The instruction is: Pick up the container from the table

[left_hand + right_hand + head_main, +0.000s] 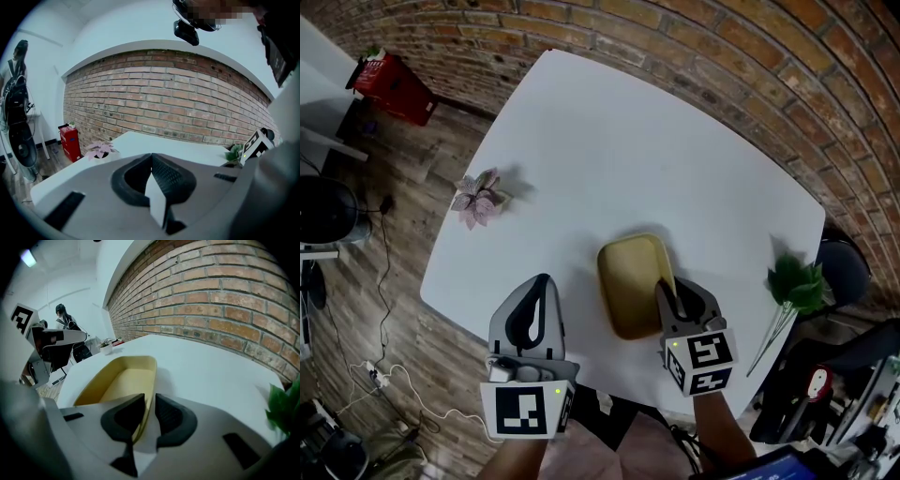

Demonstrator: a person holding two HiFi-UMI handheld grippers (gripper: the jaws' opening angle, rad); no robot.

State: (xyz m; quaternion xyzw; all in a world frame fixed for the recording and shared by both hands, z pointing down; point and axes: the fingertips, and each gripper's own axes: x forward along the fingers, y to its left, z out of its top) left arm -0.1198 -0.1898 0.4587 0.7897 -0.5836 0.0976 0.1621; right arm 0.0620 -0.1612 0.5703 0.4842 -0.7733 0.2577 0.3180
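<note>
A shallow yellow container [633,281] lies on the white table [628,141] near its front edge. My right gripper [670,286] points down over the container's right wall. In the right gripper view that wall of the container [122,380] runs between the two pads, and my right gripper [149,413] straddles it. The left pad lies against the wall. A thin sliver of table still shows by the right pad, so the jaws stand narrowly open. My left gripper [542,281] hovers left of the container, apart from it. In its own view my left gripper [151,157] has its pads together on nothing.
A small pink-leaved plant [478,199] stands at the table's left edge. A green leafy sprig [795,286] lies at the right edge. A brick wall runs behind the table. A red box [389,84] and cables sit on the floor at the left.
</note>
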